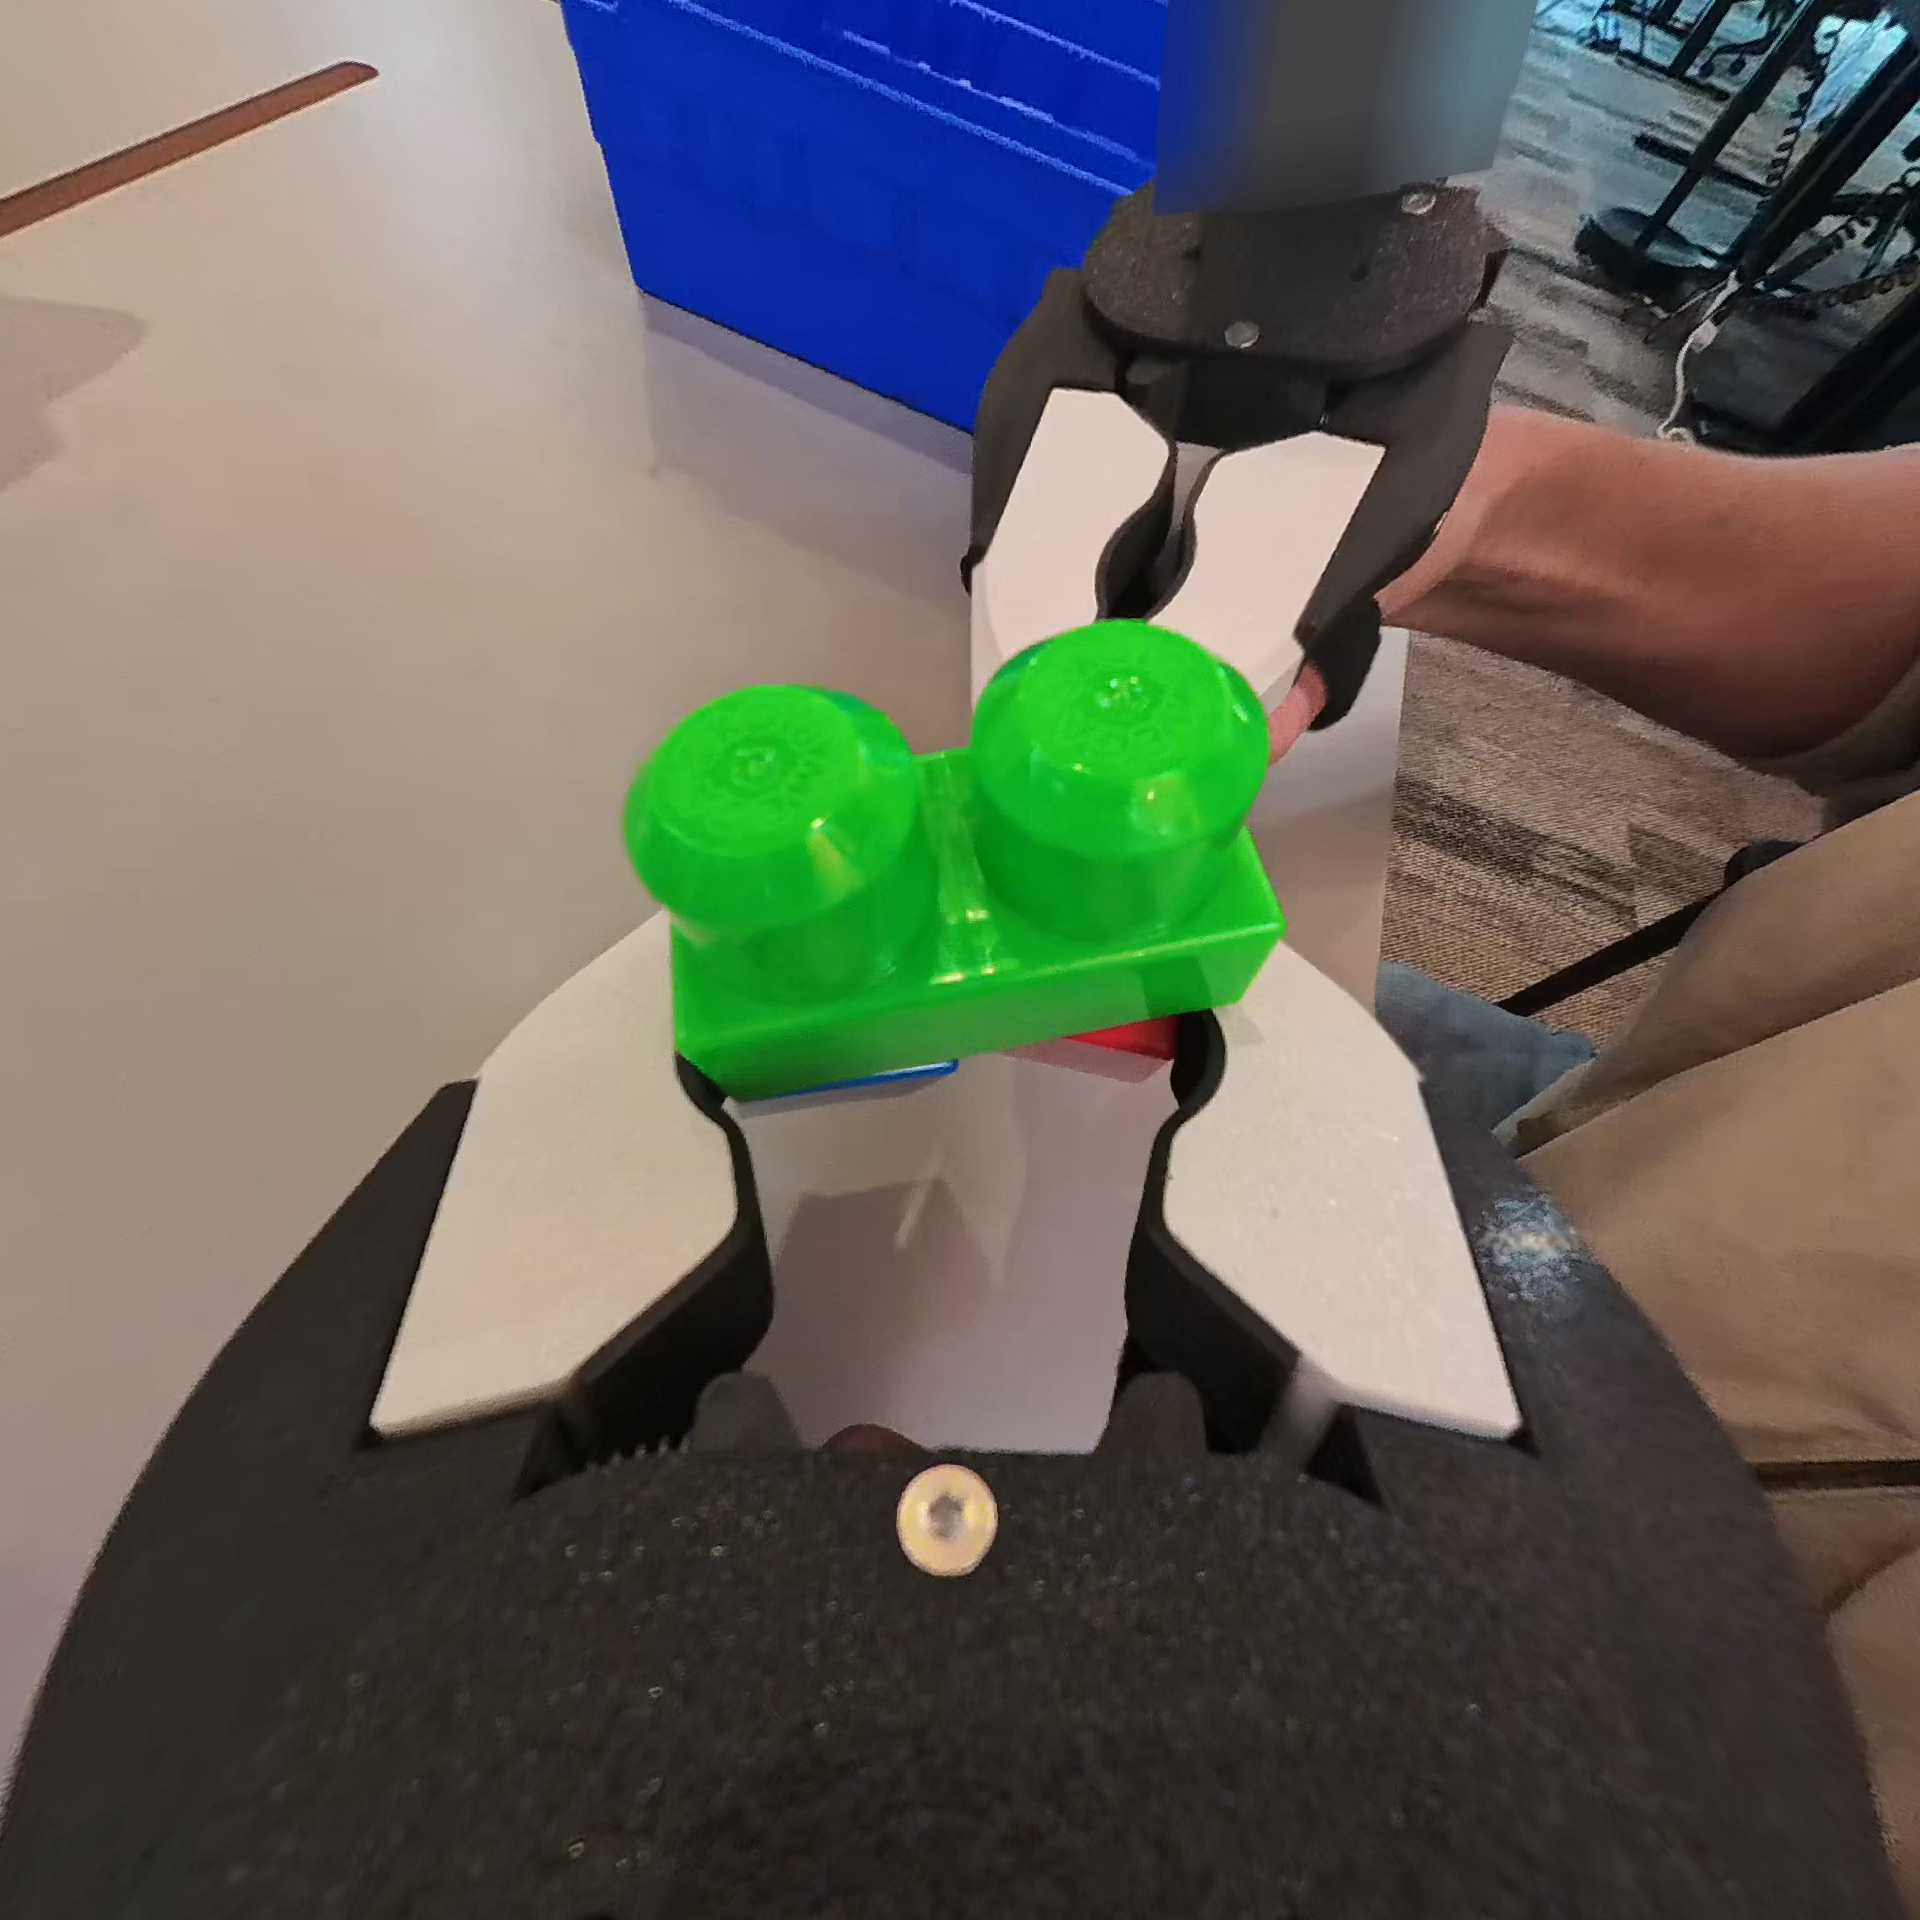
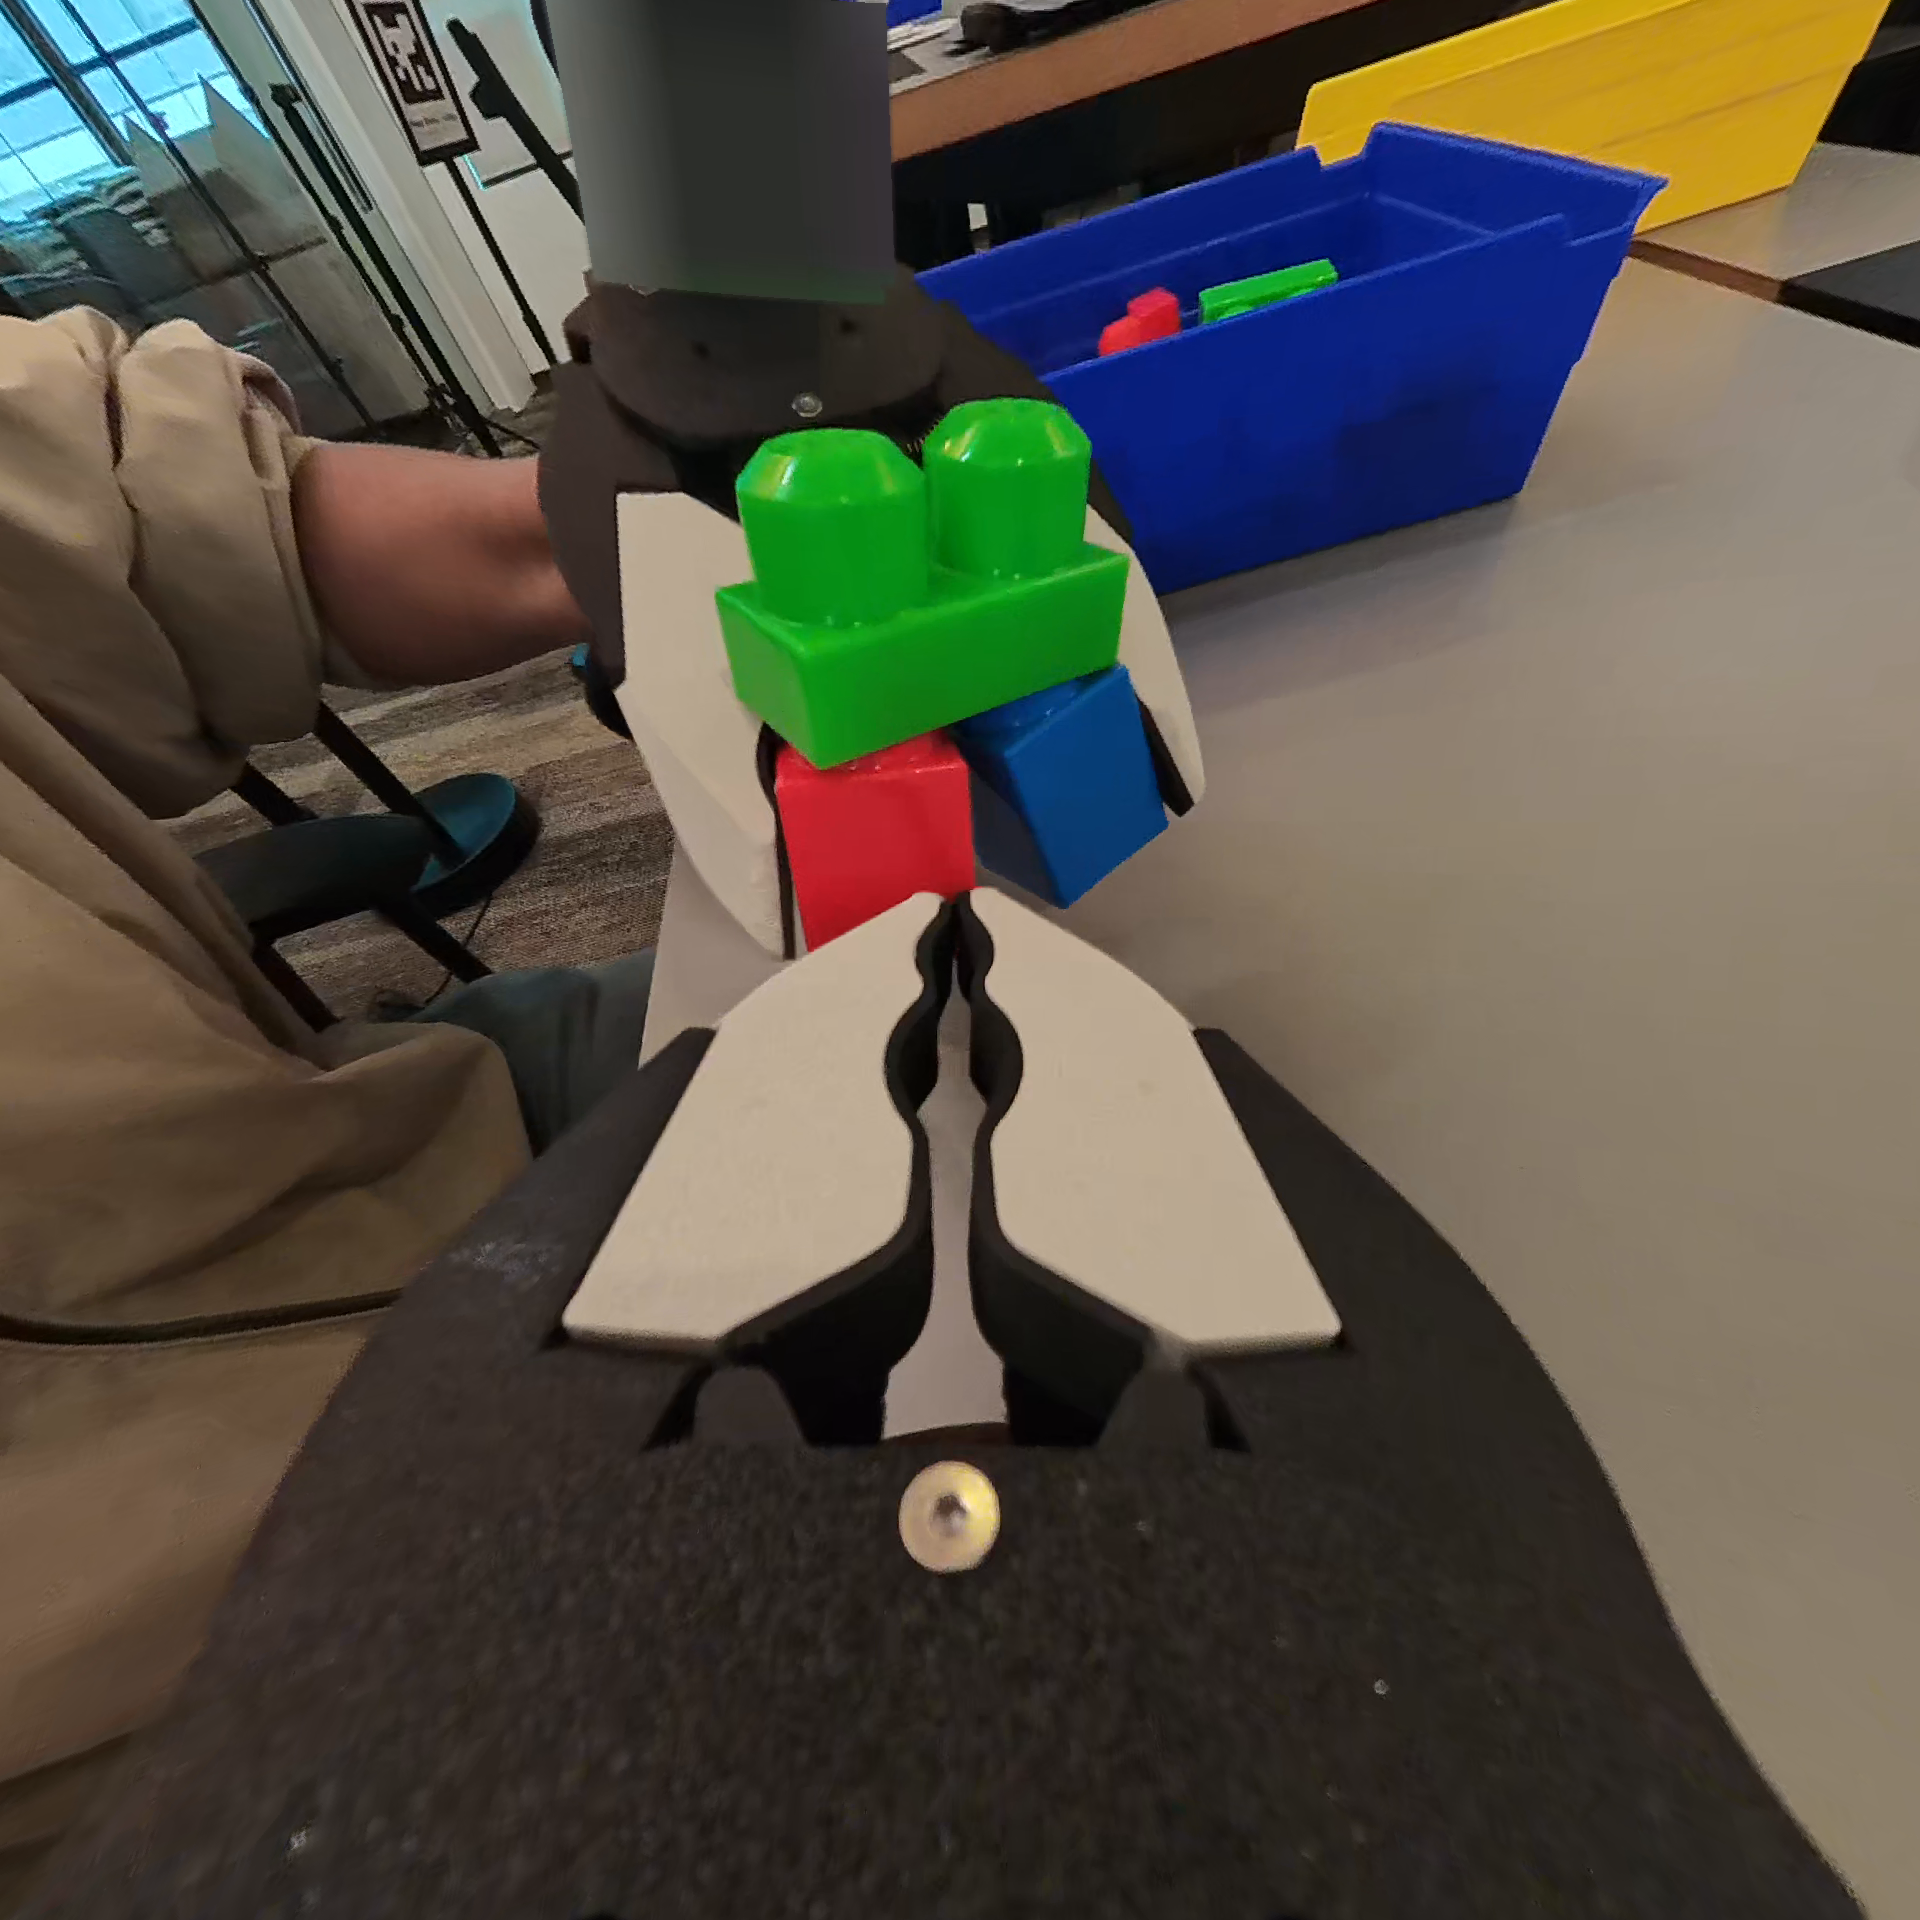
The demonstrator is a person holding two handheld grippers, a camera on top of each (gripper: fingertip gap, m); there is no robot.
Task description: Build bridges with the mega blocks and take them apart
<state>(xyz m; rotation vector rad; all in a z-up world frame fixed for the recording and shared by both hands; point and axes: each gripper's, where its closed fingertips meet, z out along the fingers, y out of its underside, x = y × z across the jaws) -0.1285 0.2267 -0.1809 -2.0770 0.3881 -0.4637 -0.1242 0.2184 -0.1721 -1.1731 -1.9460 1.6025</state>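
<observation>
Grey surface (image 2: pixel 1558 935), carrying a blue bin (image 2: pixel 1351 436) beyond and to the right of the right tool; a yellow bin (image 2: pixel 1621 94) lies farther back, cut off by the frame edge. Left tool (image 1: pixel 951 1049): jaws spread about one block-width, clamped on the small bridge from either side. Its fingertips (image 1: pixel 707 1091) sit under the green block (image 1: pixel 956 862), so the exact contact points are hidden. Right tool (image 2: pixel 954 914): jaws closed to a thin slit, holding nothing, tips just in front of the red block (image 2: pixel 873 831). Bridge: green two-stud block spanning the red block and a blue block (image 2: pixel 1070 790), the blue one tilted outward. In the left wrist view only slivers of red and blue show beneath the green. Loose red and green blocks (image 2: pixel 1216 301) lie in the blue bin, partly hidden by its wall.
</observation>
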